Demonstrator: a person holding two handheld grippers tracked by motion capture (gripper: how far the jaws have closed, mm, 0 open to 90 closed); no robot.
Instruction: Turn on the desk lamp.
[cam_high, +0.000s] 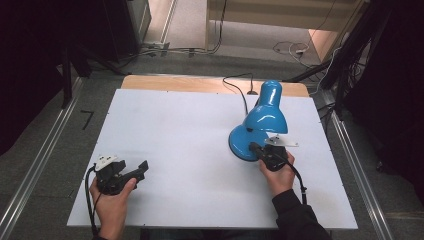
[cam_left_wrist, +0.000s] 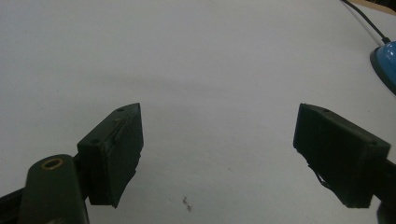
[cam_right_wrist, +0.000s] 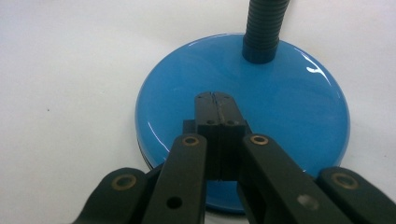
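Upright, blue lamp (cam_high: 260, 125), shade facing person.

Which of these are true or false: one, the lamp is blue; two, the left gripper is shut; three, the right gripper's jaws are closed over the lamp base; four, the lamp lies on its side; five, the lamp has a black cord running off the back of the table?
1. The lamp is blue. True.
2. The left gripper is shut. False: its jaws stand wide apart over the bare white table, holding nothing.
3. The right gripper has its jaws closed together over the lamp base. True.
4. The lamp lies on its side. False: it stands upright on its round base, shade tilted down.
5. A black cord runs from the lamp toward the table's far edge. True.
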